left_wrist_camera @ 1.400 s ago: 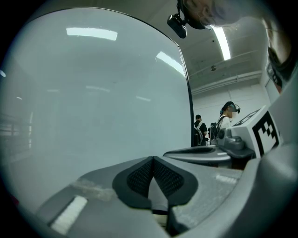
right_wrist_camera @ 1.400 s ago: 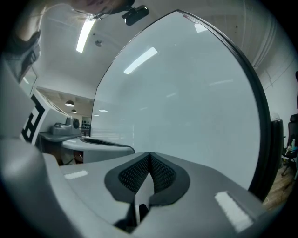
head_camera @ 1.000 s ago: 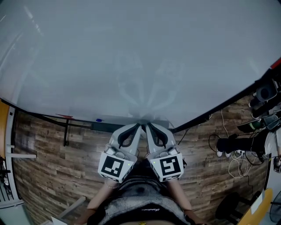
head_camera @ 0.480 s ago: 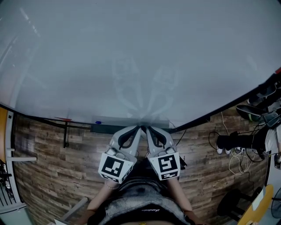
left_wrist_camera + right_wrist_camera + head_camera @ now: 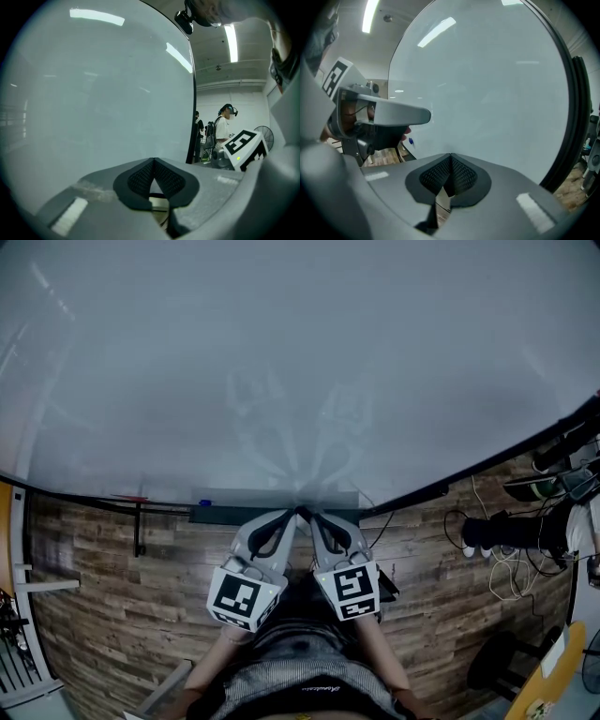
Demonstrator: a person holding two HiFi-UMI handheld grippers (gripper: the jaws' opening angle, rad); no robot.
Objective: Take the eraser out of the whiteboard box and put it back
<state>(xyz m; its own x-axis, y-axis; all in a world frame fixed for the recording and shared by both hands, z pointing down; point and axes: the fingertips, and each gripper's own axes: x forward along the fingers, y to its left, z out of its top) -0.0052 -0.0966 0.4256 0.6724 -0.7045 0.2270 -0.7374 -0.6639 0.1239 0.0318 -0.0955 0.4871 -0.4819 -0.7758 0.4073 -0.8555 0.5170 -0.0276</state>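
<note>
The whiteboard (image 5: 300, 362) fills the upper head view, with its long dark box (image 5: 225, 513) running along the bottom edge. A small blue object (image 5: 204, 502) sits on the box's left part and also shows as a blue dot (image 5: 410, 140). I cannot make out the eraser in any view. My left gripper (image 5: 296, 512) and right gripper (image 5: 307, 514) are side by side, tips nearly touching each other just in front of the box's middle. Both are shut with nothing held: the left gripper (image 5: 153, 160) and right gripper (image 5: 450, 155) each show their mesh pads pressed together.
Wooden floor (image 5: 103, 596) lies below the board. A black stand leg (image 5: 139, 526) hangs at left. Cables and dark gear (image 5: 511, 540) crowd the right side. In the left gripper view a person (image 5: 224, 129) stands behind the board's black edge (image 5: 192, 122).
Both grippers have sunk a little in front of the whiteboard, the right one more. They stay side by side, and their jaws remain shut.
</note>
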